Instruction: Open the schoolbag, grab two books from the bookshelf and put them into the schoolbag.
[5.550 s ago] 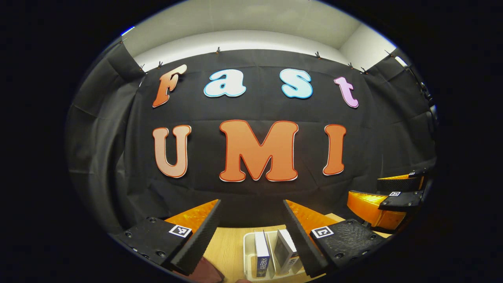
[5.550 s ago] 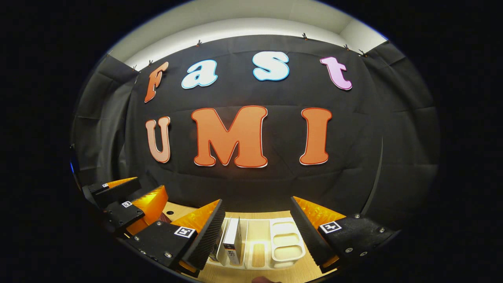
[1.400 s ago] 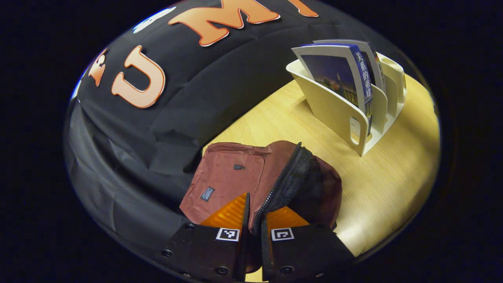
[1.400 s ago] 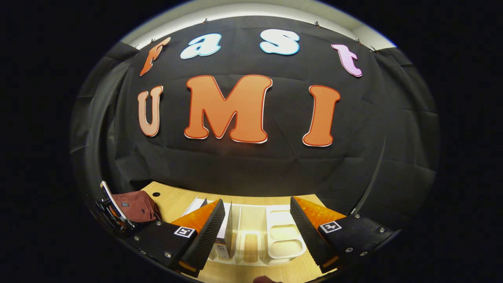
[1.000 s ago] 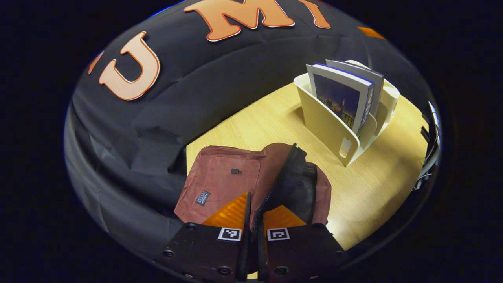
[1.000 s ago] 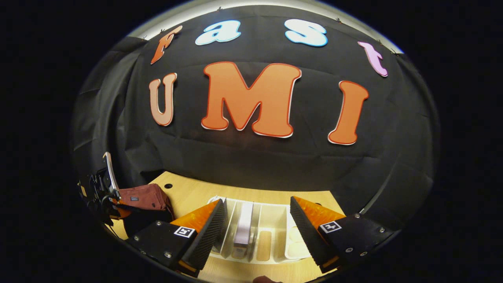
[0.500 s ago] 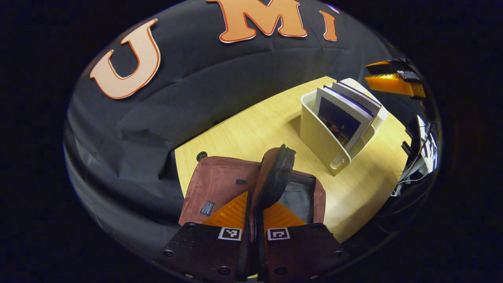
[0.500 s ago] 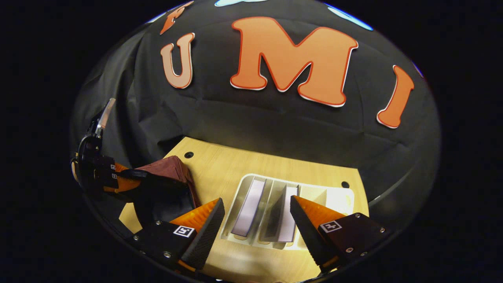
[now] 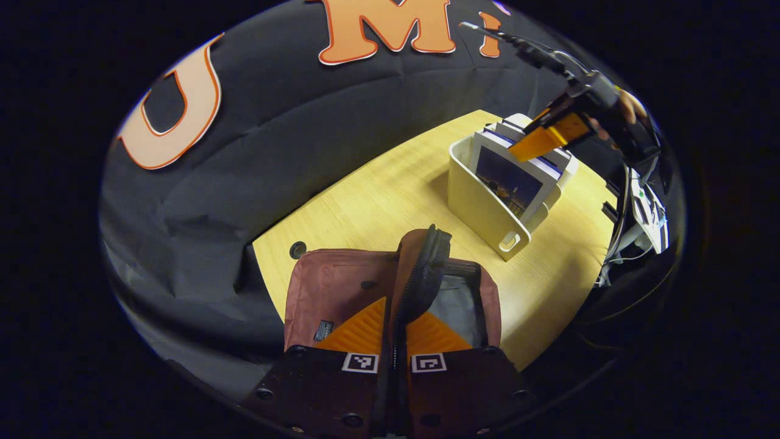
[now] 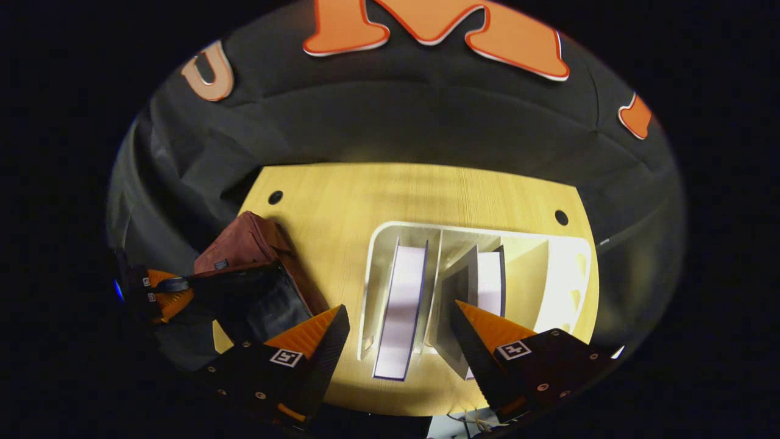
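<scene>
A: Since half a second ago the right gripper (image 10: 396, 323) has tipped down over the cream plastic bookshelf (image 10: 573, 286), fingers spread wide, grasping nothing.

B: Which book is nearer?

A: The white-edged blue-covered book (image 10: 402, 305) stands upright directly between the fingers, its long axis along them. Left of the bookshelf, the left gripper (image 9: 393, 332) is clenched on the maroon fabric schoolbag (image 9: 332, 286)'s zipper edge, holding it open.

No legible text on any object. A small dark label (image 9: 322, 330) sits on the schoolbag (image 9: 332, 286) front, too small to read; the near book (image 9: 509, 181) in the bookshelf (image 9: 481, 210) shows a cover picture, no readable title. Square coded markers (image 9: 359, 363) on the left gripper (image 9: 393, 320) carry no letters.
</scene>
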Motion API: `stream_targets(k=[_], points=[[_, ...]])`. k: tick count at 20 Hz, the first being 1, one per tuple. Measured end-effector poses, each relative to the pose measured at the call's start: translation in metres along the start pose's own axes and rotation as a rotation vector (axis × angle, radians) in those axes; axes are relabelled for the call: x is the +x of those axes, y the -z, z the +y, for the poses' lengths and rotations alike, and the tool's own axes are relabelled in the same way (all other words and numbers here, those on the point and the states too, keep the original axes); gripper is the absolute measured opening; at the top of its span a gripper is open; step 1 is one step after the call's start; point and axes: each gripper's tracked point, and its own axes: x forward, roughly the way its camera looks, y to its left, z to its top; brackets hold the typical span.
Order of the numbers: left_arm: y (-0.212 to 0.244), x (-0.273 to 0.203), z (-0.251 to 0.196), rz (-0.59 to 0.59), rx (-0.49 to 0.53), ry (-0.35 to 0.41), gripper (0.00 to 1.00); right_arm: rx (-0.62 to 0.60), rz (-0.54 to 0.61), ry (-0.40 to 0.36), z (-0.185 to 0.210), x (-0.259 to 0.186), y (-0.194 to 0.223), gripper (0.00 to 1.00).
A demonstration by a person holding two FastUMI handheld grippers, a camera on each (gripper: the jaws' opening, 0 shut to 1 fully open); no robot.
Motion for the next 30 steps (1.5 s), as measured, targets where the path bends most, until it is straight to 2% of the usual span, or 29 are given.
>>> stream_targets(k=[3, 4, 11, 12, 15, 16, 17, 18, 20, 30], points=[[-0.002, 0.001, 0.003, 0.006, 0.024, 0.013, 0.05, 0.03, 0.094, 0.019, -0.003, 0.02, 0.003, 0.96], [-0.002, 0.001, 0.004, 0.008, 0.033, 0.014, 0.05, 0.049, 0.108, 0.049, -0.005, 0.028, 0.002, 0.92], [0.001, 0.007, 0.006, 0.013, 0.033, 0.029, 0.05, 0.062, 0.225, 0.12, -0.005, 0.062, 0.013, 0.7], [0.002, 0.007, 0.007, 0.014, 0.03, 0.028, 0.05, 0.068, 0.231, 0.13, -0.006, 0.063, 0.014, 0.53], [0.003, 0.009, 0.005, 0.018, 0.02, 0.035, 0.05, 0.096, 0.236, 0.129, -0.003, 0.058, 0.009, 0.4], [0.004, 0.01, 0.004, 0.019, 0.015, 0.039, 0.05, 0.103, 0.239, 0.131, -0.004, 0.055, 0.008, 0.39], [0.004, 0.01, 0.004, 0.02, 0.015, 0.042, 0.05, 0.108, 0.24, 0.125, -0.004, 0.051, 0.007, 0.3], [0.005, 0.01, 0.005, 0.021, 0.012, 0.041, 0.05, 0.116, 0.239, 0.111, -0.004, 0.045, 0.007, 0.46], [0.005, 0.01, 0.006, 0.022, 0.014, 0.037, 0.05, 0.14, 0.231, 0.08, -0.002, 0.029, 0.006, 0.37], [0.002, 0.004, 0.004, 0.039, 0.014, 0.035, 0.05, 0.241, 0.045, -0.093, -0.008, -0.088, -0.007, 0.36]])
